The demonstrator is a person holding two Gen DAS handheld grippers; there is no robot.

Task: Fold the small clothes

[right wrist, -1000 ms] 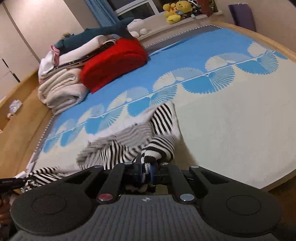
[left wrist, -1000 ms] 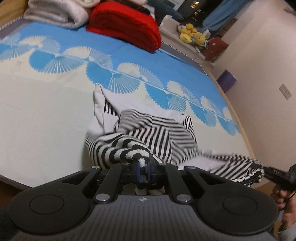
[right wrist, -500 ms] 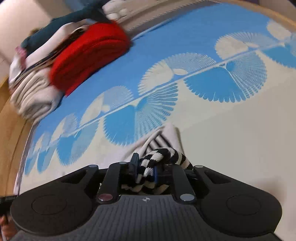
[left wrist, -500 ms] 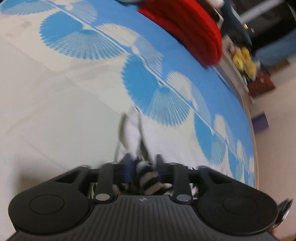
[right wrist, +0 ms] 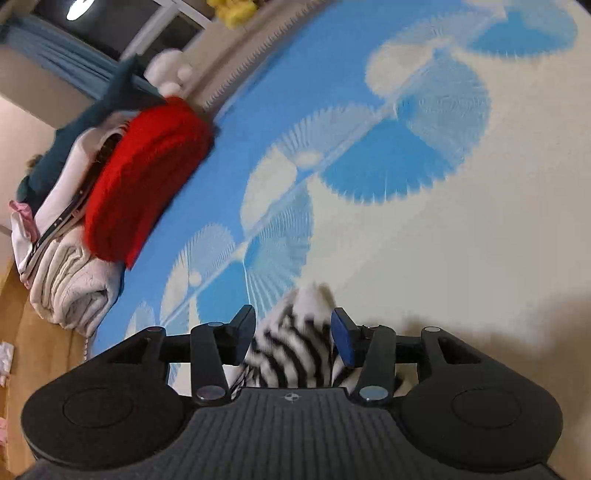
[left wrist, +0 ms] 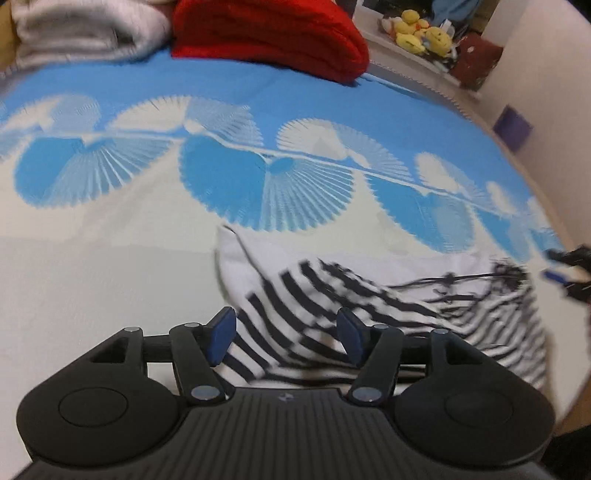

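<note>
Across the bed (left wrist: 110, 280), the left wrist view alone shows the striped garment (left wrist: 388, 302) spread toward the right hand-held gripper (left wrist: 569, 273); the right view alone shows folded blankets (right wrist: 74, 288). Both the left hand-held gripper (left wrist: 286, 334) and the right have just been opening, cloth lying loose between unpressed pads.

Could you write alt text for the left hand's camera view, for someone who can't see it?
The left gripper, jaws apart after just opening, hangs over a black-and-white striped garment lying rumpled on a blue and cream bedspread with a fan pattern. Behind lie a folded red blanket and yellow plush toys.
</note>
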